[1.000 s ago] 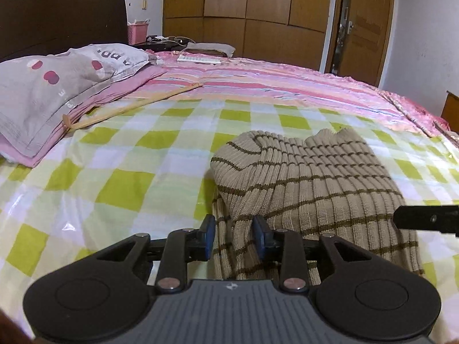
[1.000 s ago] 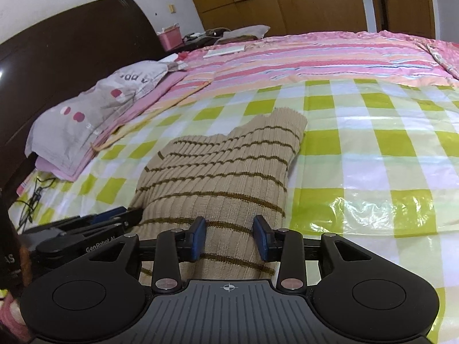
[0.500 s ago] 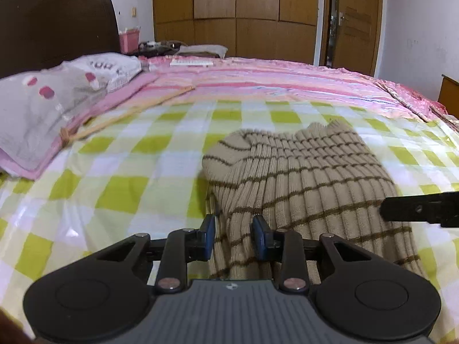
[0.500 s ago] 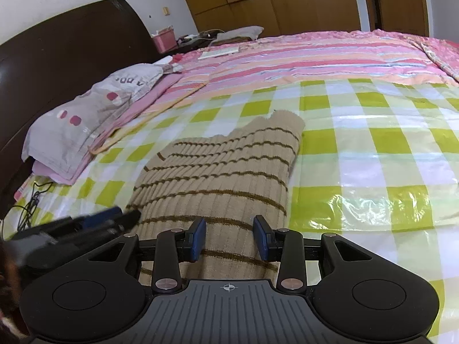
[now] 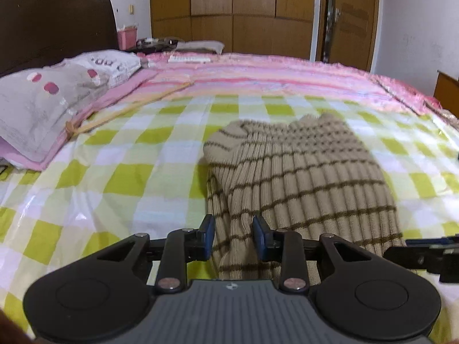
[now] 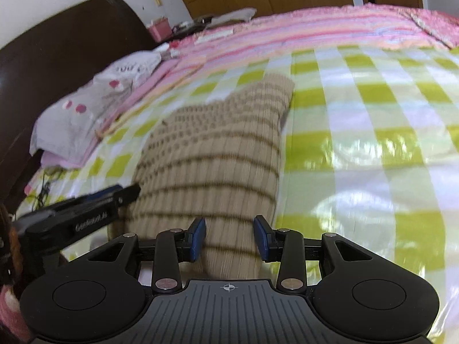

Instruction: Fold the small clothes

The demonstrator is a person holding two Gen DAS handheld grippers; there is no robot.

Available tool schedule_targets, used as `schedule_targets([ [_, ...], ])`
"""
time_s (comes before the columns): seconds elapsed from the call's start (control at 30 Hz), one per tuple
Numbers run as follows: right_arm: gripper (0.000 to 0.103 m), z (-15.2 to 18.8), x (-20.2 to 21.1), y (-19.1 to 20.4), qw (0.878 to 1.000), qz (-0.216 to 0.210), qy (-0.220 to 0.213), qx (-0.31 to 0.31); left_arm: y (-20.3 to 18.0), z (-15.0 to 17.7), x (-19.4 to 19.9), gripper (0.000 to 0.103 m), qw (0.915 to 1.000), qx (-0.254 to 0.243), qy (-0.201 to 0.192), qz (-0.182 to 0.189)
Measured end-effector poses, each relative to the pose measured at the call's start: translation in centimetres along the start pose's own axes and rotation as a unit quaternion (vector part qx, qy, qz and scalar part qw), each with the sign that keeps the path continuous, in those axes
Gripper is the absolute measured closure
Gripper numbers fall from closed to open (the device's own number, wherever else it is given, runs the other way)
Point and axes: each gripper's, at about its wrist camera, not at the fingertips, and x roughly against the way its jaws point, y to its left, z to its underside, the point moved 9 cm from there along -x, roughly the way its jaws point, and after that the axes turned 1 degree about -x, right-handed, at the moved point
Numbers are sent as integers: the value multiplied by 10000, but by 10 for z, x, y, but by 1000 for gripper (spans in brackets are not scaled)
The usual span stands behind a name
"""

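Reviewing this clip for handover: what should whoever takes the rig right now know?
Left claw: open, straddling the near left edge of the striped knit garment, nothing gripped.
Right claw: open over the garment's near right part, pads not pressing.
The garment lies already folded over on the checked sheet.
Left to do: probably grip the near edge and make the next fold; how many folds remain is unclear.

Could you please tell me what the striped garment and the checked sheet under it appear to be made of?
Garment: a ribbed knit, likely wool or acrylic, matte beige with thin brown stripes. Sheet: probably plastic film or coated cloth, judging by its glossy, crinkled glare.
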Motion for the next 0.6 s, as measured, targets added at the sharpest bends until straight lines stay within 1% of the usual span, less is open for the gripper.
schedule_targets([
  [0.07, 66, 7, -6, -2, 9999, 96, 131, -35, 0, 0, -1, 64, 10000, 1, 35, -9],
  [0.2, 66, 15, -8, -5, 9995, 137, 260, -149, 3, 3, 6, 64, 9999, 66, 64, -45],
  [0.33, 66, 18, 3, -2, 9997, 101, 183, -137, 5, 8, 22, 64, 9999, 129, 18, 73],
  [0.4, 66, 20, 5, -2, 9997, 108, 170, -121, 4, 15, 26, 64, 9998, 118, 102, 112],
  [0.53, 66, 25, 0, -7, 9993, 216, 266, -143, 2, 30, 20, 64, 9994, -63, 350, -17],
  [0.6, 66, 27, -2, -10, 9991, 270, 287, -162, 2, 31, 19, 64, 9993, -65, 373, -35],
])
